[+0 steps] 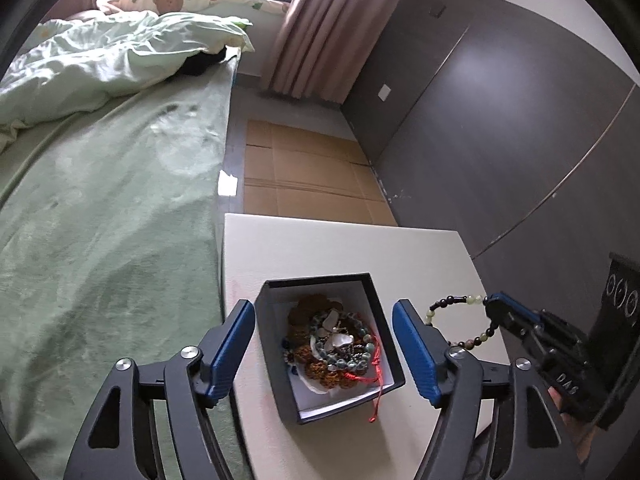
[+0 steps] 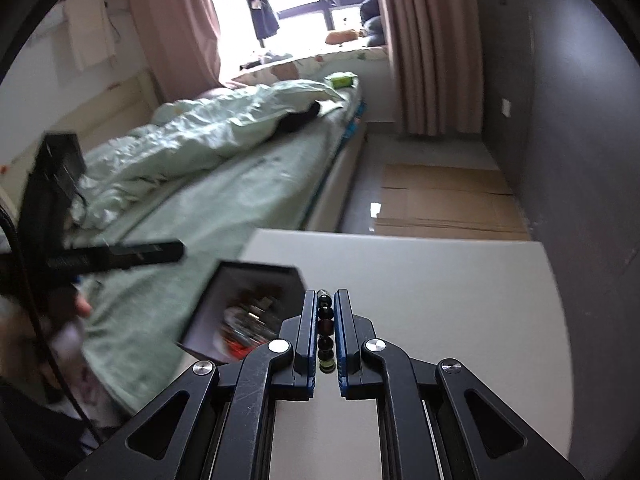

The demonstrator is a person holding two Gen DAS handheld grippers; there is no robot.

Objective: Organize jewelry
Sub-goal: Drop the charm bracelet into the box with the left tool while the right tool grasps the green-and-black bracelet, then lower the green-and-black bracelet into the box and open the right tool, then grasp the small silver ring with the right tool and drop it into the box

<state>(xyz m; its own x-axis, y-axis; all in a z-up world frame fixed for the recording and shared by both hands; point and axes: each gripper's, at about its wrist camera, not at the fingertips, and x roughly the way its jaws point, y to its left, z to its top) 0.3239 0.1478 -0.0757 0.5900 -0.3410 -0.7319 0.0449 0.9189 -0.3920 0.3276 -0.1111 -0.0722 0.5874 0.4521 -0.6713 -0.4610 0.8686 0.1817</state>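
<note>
in the right wrist view, open black square jewelry box smeared by motion blur, its contents reduced to streaks of red, white and brown; near corner hidden behind the black-and-blue right gripper. only a short run of the dark and pale green beaded bracelet visible between the blue pads, the rest of the loop out of sight. black left gripper blurred at the left, fingers impossible to separate. blurred hand cut by the left edge.

in the left wrist view, part of the bracelet loop hidden behind the left gripper's blue right finger. individual pieces in the tangled heap of beads and red cord hard to tell apart. white tabletop cut off at the bottom edge.
</note>
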